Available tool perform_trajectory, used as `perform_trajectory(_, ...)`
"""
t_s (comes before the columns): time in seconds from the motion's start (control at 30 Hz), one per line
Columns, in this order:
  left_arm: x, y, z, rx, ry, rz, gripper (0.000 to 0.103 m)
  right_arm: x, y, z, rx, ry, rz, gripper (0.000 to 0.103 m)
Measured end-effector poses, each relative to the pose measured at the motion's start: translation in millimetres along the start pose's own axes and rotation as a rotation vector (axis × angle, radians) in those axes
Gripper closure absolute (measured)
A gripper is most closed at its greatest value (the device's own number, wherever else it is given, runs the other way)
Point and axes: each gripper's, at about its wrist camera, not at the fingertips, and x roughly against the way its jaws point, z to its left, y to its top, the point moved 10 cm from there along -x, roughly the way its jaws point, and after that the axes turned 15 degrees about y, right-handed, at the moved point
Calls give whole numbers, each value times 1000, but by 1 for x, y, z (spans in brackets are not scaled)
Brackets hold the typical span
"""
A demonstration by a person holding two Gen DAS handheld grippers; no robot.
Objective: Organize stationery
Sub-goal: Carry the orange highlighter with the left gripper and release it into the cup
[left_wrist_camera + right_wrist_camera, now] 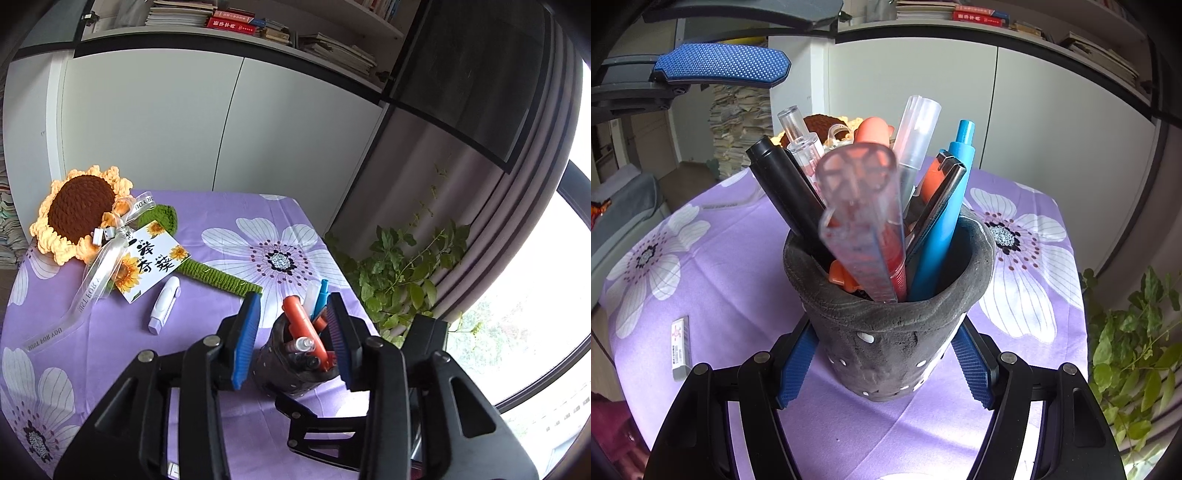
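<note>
A dark grey pen holder [897, 317] stands on the purple flowered tablecloth [738, 258]. My right gripper [886, 354] is shut on it, with one blue pad pressed to each side. Inside are a clear ruler [860, 206], a blue pen [945, 221], a black marker [786, 195] and an orange marker [299, 317]. My left gripper [294, 306] hovers open over the pen holder [295, 373], its pads clear of the pens; one of its fingers [720, 64] shows at upper left in the right wrist view. A white correction tape [164, 304] and an eraser [680, 347] lie loose on the cloth.
A crochet sunflower [81, 210] with a card [147, 258] and ribbon lies at the table's far left. A leafy plant [406, 280] grows past the right table edge, by a curtain and window. White cabinet doors [184, 122] rise behind the table.
</note>
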Motion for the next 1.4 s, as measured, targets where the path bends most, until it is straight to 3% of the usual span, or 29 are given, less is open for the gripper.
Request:
perform_trajectory(0.4,-44,-9,-20,-33,-42,158,70,1,0,-1,-2,3,-4,30)
perform_trajectory(0.5,-50,-13,-19,-30,-48,178,89,1,0,-1,-5,6,-6,30)
perform_trajectory(0.63,-51,-13,-16,15,-90,196,88,2,0,-3,-10,8,-9,30)
perform_trajectory(0.9,-29,2,-12,23,-81,81,88,2,0,-4,-9,6,-9,30)
perform_trajectory(1.2,-16,-6,-22,-106,9,-137,88,2,0,-3,-8,4,-9,30)
perform_trajectory(1.4,-21,-5,-15,-86,-24,-115,88,1,-1,-2,-1,-3,1,30)
